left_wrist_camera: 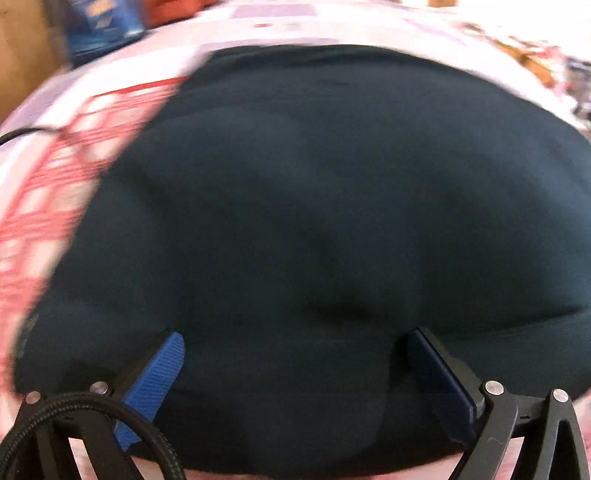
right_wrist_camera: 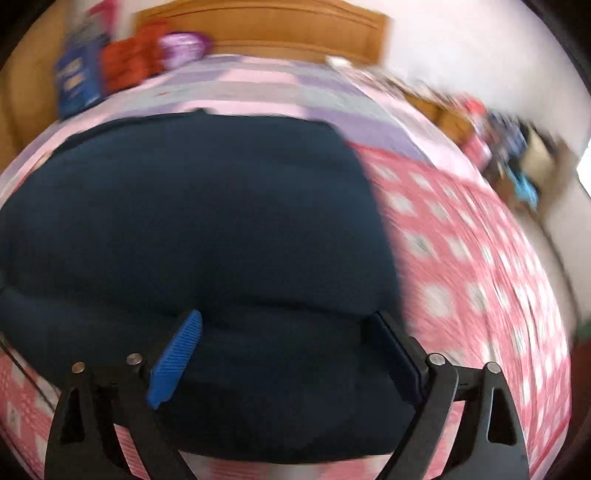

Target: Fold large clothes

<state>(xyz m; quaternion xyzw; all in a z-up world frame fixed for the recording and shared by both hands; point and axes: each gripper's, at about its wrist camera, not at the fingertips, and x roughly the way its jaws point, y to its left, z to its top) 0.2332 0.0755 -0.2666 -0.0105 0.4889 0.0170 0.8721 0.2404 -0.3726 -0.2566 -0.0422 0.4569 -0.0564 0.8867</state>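
A bed with a pink-and-white checked cover (right_wrist_camera: 461, 258) fills both views, its wooden headboard (right_wrist_camera: 266, 33) at the far end. A large dark navy garment (left_wrist_camera: 314, 221) lies spread flat over the cover. Near the headboard sit a blue box (right_wrist_camera: 75, 81) and an orange bundle (right_wrist_camera: 129, 62). The left gripper (left_wrist_camera: 295, 347) and right gripper (right_wrist_camera: 288, 328) hover over the garment's near edge, jaws wide, gripping nothing.

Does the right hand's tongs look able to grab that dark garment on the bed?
Probably yes: the right tongs stand open right over the dark garment, nothing between them.
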